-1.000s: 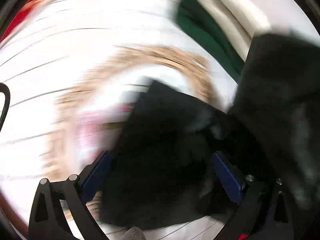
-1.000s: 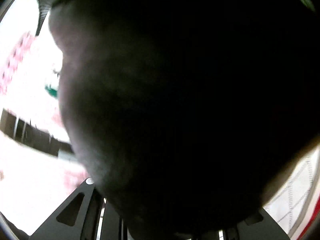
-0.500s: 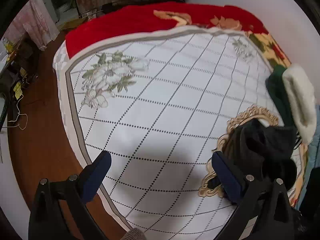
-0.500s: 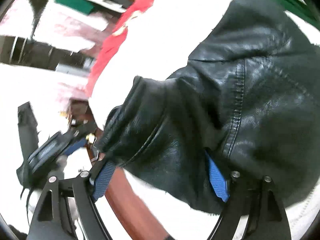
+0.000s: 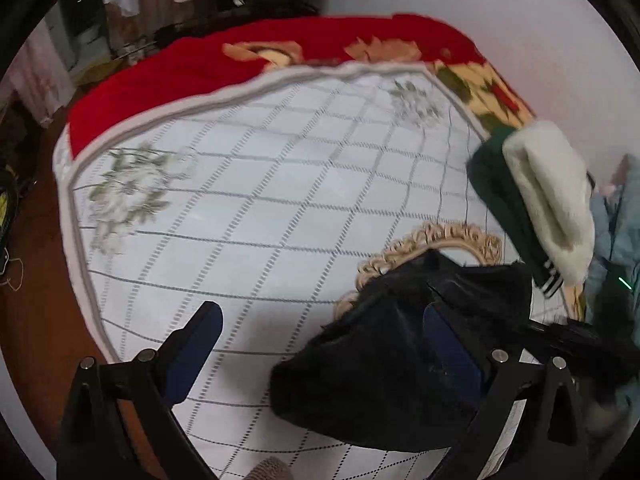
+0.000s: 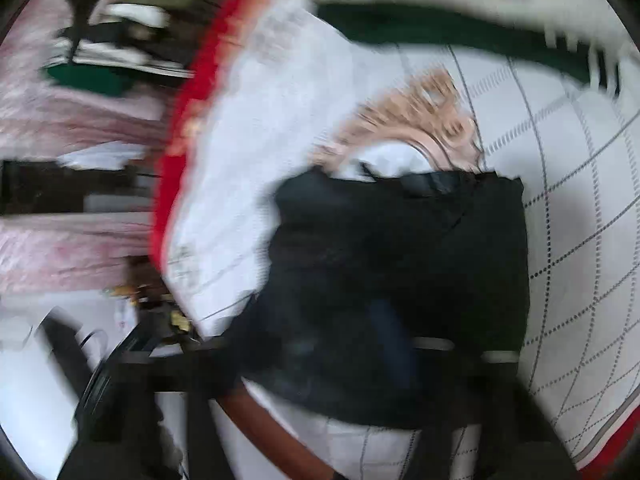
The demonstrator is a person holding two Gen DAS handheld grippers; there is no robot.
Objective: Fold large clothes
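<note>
The black jacket [image 5: 400,364] sits bunched at the bed's [image 5: 260,200] near right corner, lots of bare quilt beyond it. Left gripper [image 5: 324,344] has jaws spread, one finger under the jacket. Right gripper [image 6: 320,364] too blurry to call.

White gridded bedspread [image 5: 248,208] over red blanket [image 5: 192,64]; wooden floor [image 5: 36,312].

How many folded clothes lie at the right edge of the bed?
2: a white fleece garment lying on a dark green garment, beyond the black jacket. Others may be hidden.
</note>
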